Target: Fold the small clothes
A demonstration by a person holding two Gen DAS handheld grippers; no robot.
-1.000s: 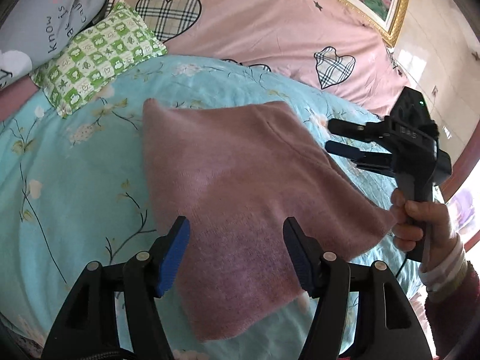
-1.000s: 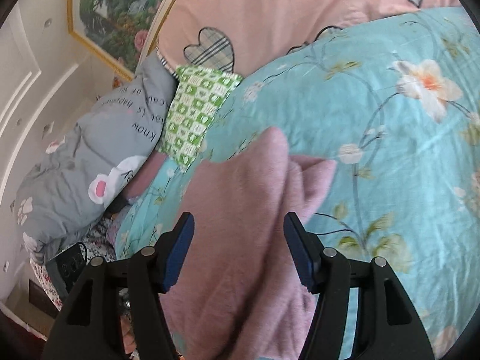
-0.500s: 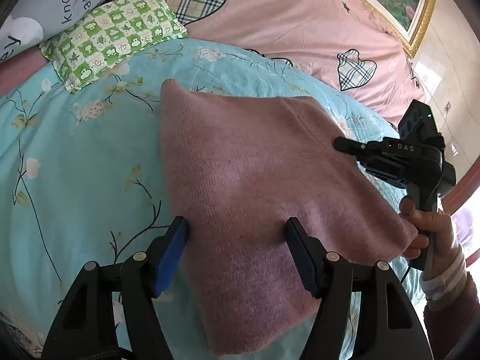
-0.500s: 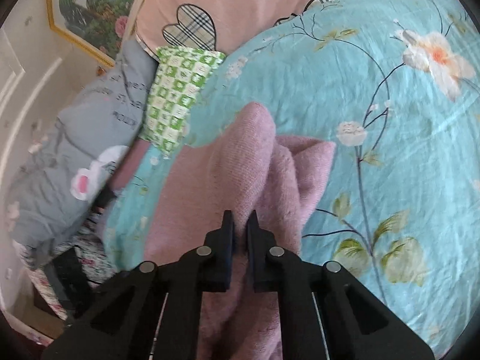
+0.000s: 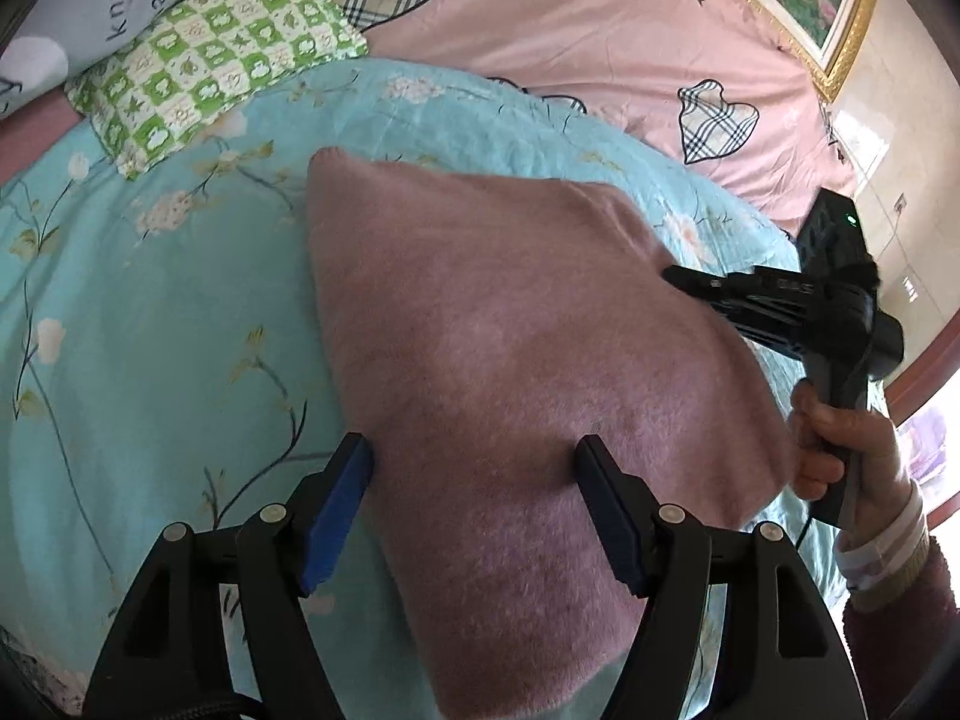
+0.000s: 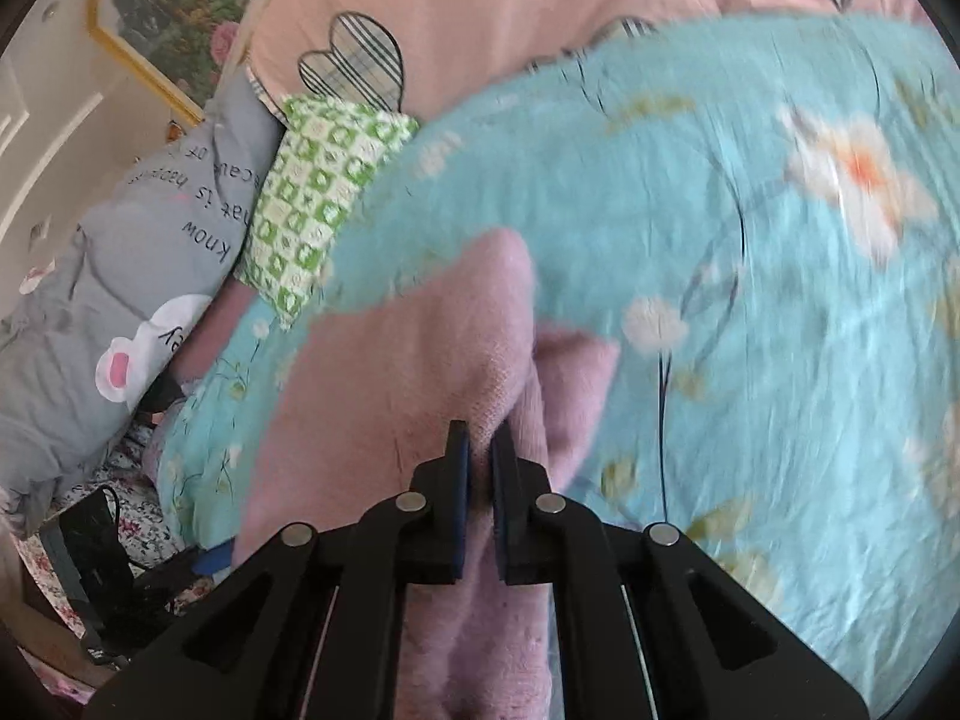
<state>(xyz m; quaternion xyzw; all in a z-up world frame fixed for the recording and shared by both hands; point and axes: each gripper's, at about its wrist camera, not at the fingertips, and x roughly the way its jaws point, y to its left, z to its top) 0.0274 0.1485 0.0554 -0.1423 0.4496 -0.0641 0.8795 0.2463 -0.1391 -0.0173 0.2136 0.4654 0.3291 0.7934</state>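
Note:
A pink fuzzy garment (image 5: pixel 510 330) lies folded on the light-blue floral quilt (image 5: pixel 150 330). My left gripper (image 5: pixel 474 468) hovers over its near part; the jaws are opening, the cloth lies between them and the blue pads do not press it. In the right wrist view my right gripper (image 6: pixel 480 444) pinches a raised fold of the garment (image 6: pixel 390 390); its jaws are just easing apart but the pads still press the cloth. From the left wrist view the right gripper (image 5: pixel 678 279) reaches in over the garment's right edge, held by a hand (image 5: pixel 840 438).
A green checked pillow (image 5: pixel 210 54) and a grey printed pillow (image 6: pixel 120 276) lie at the head of the bed, against a pink quilt with plaid hearts (image 5: pixel 540 18). A framed picture (image 6: pixel 168 12) hangs on the wall. Dark gear sits beside the bed (image 6: pixel 102 570).
My right gripper went from wide open to shut on a fold of the pink garment. The left gripper sank a little closer to the cloth and its jaws widened slightly.

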